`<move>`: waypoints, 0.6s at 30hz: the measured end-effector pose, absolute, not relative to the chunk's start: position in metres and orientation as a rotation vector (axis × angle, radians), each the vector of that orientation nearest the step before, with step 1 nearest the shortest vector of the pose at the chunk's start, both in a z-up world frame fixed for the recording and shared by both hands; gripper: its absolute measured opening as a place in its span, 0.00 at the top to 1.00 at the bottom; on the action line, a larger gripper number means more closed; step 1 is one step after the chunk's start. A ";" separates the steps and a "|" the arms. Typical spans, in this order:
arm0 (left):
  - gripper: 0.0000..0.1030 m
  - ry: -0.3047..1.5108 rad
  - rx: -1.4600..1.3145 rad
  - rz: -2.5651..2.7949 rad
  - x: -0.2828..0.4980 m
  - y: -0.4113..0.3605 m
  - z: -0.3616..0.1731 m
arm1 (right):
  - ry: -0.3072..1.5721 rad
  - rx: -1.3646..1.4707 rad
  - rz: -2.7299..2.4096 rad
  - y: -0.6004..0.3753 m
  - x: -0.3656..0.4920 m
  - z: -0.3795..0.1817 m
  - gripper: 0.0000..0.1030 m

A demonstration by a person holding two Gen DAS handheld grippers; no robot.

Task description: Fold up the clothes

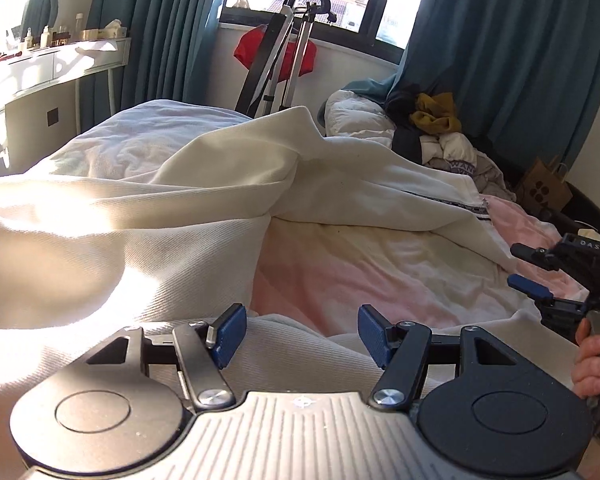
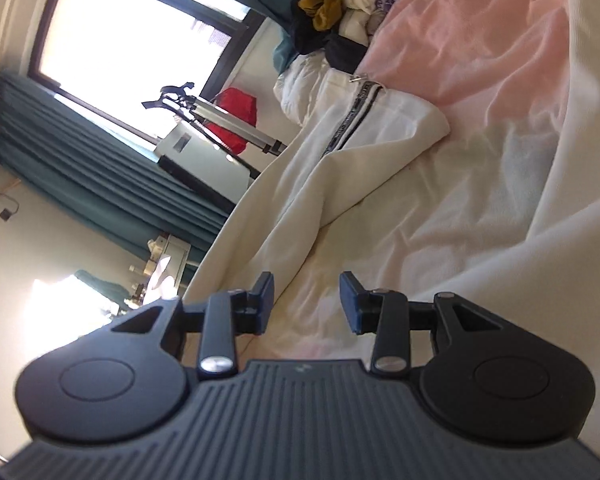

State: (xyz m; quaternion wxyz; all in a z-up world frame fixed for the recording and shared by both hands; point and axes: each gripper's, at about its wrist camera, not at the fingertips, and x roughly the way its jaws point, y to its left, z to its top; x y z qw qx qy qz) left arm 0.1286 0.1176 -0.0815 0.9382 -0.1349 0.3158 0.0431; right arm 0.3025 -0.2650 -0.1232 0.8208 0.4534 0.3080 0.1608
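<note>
A large cream garment (image 1: pixel 180 220) with a black-and-white striped trim (image 1: pixel 460 204) lies rumpled across a bed with a pink sheet (image 1: pixel 360 272). My left gripper (image 1: pixel 302 334) hovers over a cream fold near the front, open, with nothing between its blue pads. At the right edge a hand (image 1: pixel 592 356) holds my right gripper (image 1: pixel 518 266) just above the sheet. In the rolled right wrist view the right gripper (image 2: pixel 306 302) is open and empty over the sheet (image 2: pixel 480 40), beside the garment (image 2: pixel 284 184) and its trim (image 2: pixel 352 120).
A pile of mixed clothes (image 1: pixel 436 120) sits at the far end of the bed, also seen as the clothes pile (image 2: pixel 340 0). Beyond the bed stand a folded metal stand (image 1: pixel 284 52), a red bag (image 1: pixel 252 48), teal curtains (image 1: pixel 500 40) and a white dressing table (image 1: pixel 60 64). A paper bag (image 1: pixel 544 188) stands at the right.
</note>
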 end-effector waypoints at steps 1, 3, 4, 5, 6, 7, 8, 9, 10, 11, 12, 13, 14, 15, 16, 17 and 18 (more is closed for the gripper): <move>0.38 0.659 -0.302 0.088 0.130 0.119 -0.086 | 0.659 0.988 0.316 -0.266 0.318 -0.130 0.50; 0.38 0.678 -0.345 0.073 0.132 0.121 -0.094 | 0.654 1.019 0.257 -0.268 0.348 -0.141 0.37; 0.38 0.672 -0.343 0.062 0.132 0.121 -0.096 | 0.646 1.028 0.226 -0.269 0.361 -0.147 0.35; 0.38 0.667 -0.342 0.055 0.133 0.122 -0.097 | 0.637 1.027 0.194 -0.269 0.372 -0.150 0.35; 0.38 0.661 -0.340 0.047 0.133 0.122 -0.098 | 0.627 1.027 0.163 -0.269 0.382 -0.154 0.34; 0.37 0.655 -0.339 0.039 0.133 0.122 -0.099 | 0.627 1.034 0.153 -0.268 0.391 -0.157 0.34; 0.37 0.649 -0.337 0.032 0.134 0.123 -0.100 | 0.623 1.033 0.136 -0.266 0.398 -0.158 0.34; 0.37 0.644 -0.336 0.024 0.134 0.123 -0.101 | 0.620 1.031 0.118 -0.265 0.405 -0.159 0.34; 0.37 0.641 -0.338 0.019 0.135 0.124 -0.102 | 0.612 1.026 0.102 -0.264 0.410 -0.157 0.34; 0.37 0.639 -0.342 0.014 0.135 0.125 -0.104 | 0.602 1.021 0.079 -0.264 0.414 -0.155 0.34; 0.37 0.637 -0.346 0.010 0.136 0.126 -0.105 | 0.596 0.998 0.052 -0.264 0.417 -0.151 0.35; 0.37 0.635 -0.348 0.006 0.136 0.126 -0.105 | 0.590 0.976 0.026 -0.264 0.419 -0.146 0.42; 0.37 0.633 -0.349 0.003 0.136 0.126 -0.105 | 0.584 0.953 -0.001 -0.264 0.421 -0.142 0.51; 0.37 0.630 -0.352 -0.001 0.135 0.127 -0.104 | 0.583 0.913 -0.031 -0.265 0.422 -0.135 0.76; 0.37 0.628 -0.356 -0.005 0.134 0.128 -0.103 | 0.576 0.877 -0.034 -0.266 0.422 -0.126 0.87; 0.37 0.626 -0.360 -0.008 0.133 0.128 -0.102 | 0.568 0.840 -0.038 -0.267 0.422 -0.116 0.87; 0.37 0.624 -0.365 -0.011 0.133 0.129 -0.100 | 0.550 0.807 -0.033 -0.270 0.420 -0.105 0.89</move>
